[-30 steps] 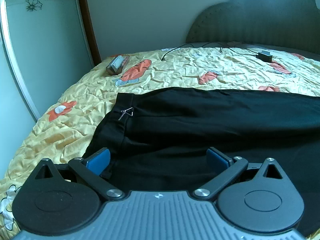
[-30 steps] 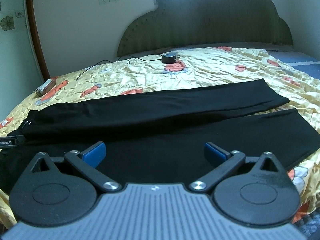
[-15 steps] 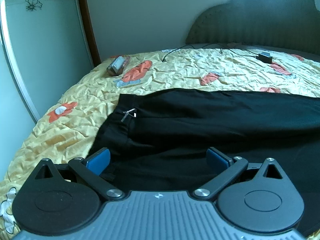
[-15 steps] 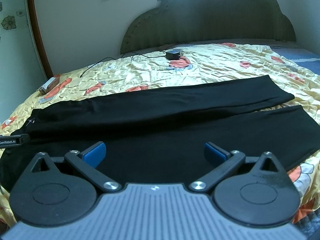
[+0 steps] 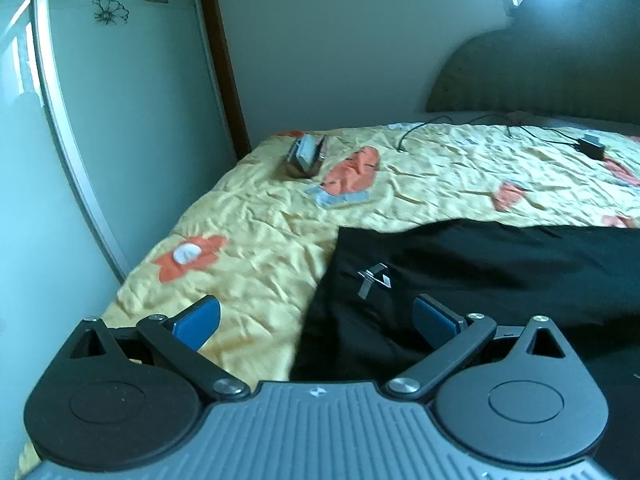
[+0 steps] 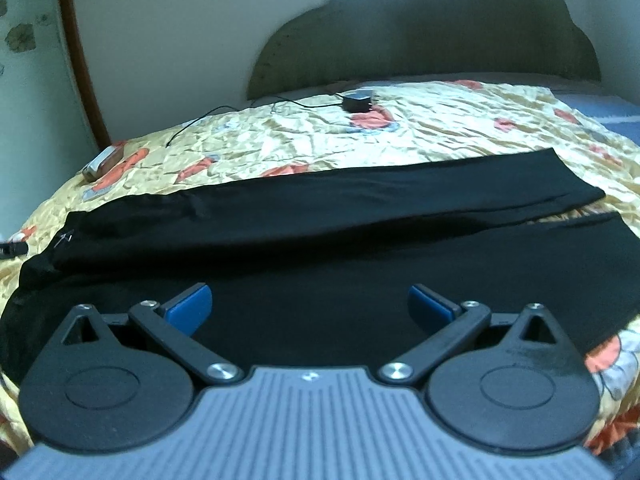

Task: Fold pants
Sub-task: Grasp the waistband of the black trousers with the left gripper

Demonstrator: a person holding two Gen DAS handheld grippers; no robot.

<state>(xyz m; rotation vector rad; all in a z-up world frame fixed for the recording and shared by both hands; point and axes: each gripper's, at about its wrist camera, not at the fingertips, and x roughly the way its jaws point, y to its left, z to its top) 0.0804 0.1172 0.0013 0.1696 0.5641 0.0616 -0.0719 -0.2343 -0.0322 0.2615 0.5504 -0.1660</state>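
Black pants [image 6: 360, 216] lie spread across a yellow flowered bedspread [image 6: 420, 132], waist at the left, both legs running right. A small metal clasp [image 5: 374, 278] shows at the waistband. My left gripper [image 5: 316, 322] is open just above the waistband's left edge, one blue pad over the bedspread [image 5: 260, 248], the other over the pants [image 5: 500, 272]. Over the middle of the near leg hovers my right gripper [image 6: 310, 306], open, holding nothing. The tip of the left gripper [image 6: 12, 249] peeks in at the right wrist view's left edge.
A small flat case [image 5: 306, 156] lies near the bed's far left corner. A black charger [image 6: 358, 102] with its cable rests near the padded headboard [image 6: 420, 48]. A wardrobe door [image 5: 80, 140] stands close on the left.
My left gripper has swung left toward the waistband's edge, so the clasp now sits between its fingers. The right gripper has edged closer over the near leg. Both stay open.
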